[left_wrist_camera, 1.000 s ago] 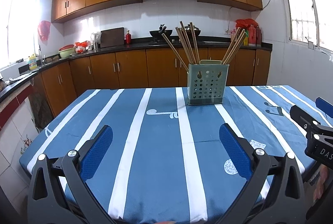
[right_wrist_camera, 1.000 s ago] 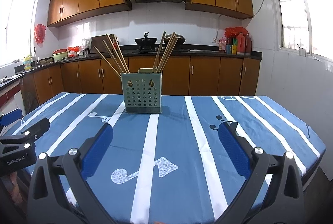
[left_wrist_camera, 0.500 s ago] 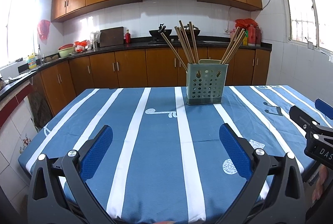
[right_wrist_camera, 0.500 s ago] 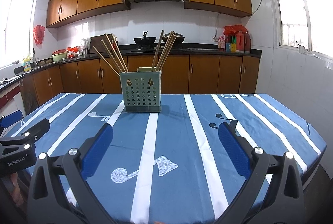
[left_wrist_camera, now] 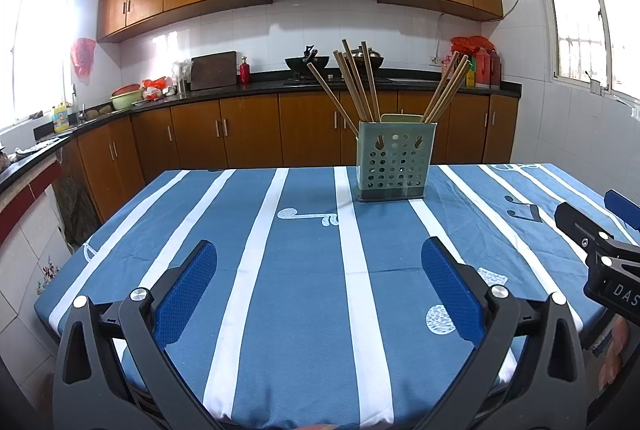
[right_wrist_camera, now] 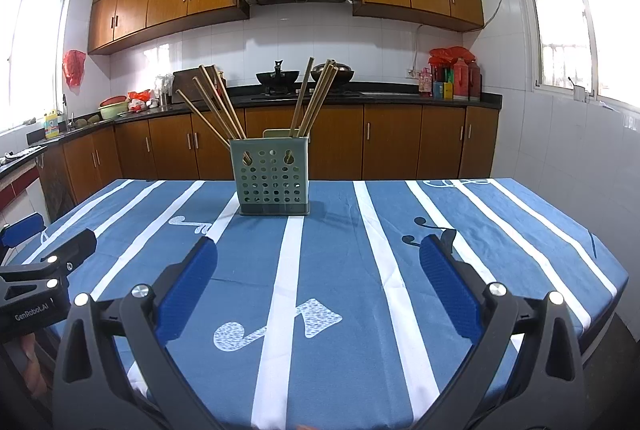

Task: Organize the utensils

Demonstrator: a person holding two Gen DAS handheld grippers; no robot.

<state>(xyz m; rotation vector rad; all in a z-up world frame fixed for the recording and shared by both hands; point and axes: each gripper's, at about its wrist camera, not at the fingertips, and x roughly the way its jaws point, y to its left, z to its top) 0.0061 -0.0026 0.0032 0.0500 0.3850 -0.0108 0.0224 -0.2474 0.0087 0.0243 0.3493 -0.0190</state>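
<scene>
A green perforated utensil holder [left_wrist_camera: 394,160] stands upright on the far middle of the table, also in the right wrist view [right_wrist_camera: 274,176]. Several wooden chopsticks [left_wrist_camera: 356,86] stick out of it in two bunches, left and right [right_wrist_camera: 316,96]. My left gripper [left_wrist_camera: 319,266] is open and empty above the near edge of the table, well short of the holder. My right gripper [right_wrist_camera: 318,262] is open and empty beside it, to the right. Each gripper shows at the edge of the other's view.
The table carries a blue cloth with white stripes [left_wrist_camera: 304,270] and music notes [right_wrist_camera: 276,322]. Brown kitchen cabinets and a black counter [left_wrist_camera: 280,86] with pots and bottles run behind it. A window wall stands to the right [right_wrist_camera: 560,110].
Both grippers have drawn back slightly and lifted a little; the holder sits a bit smaller and higher in both views. Both stay open and empty.
</scene>
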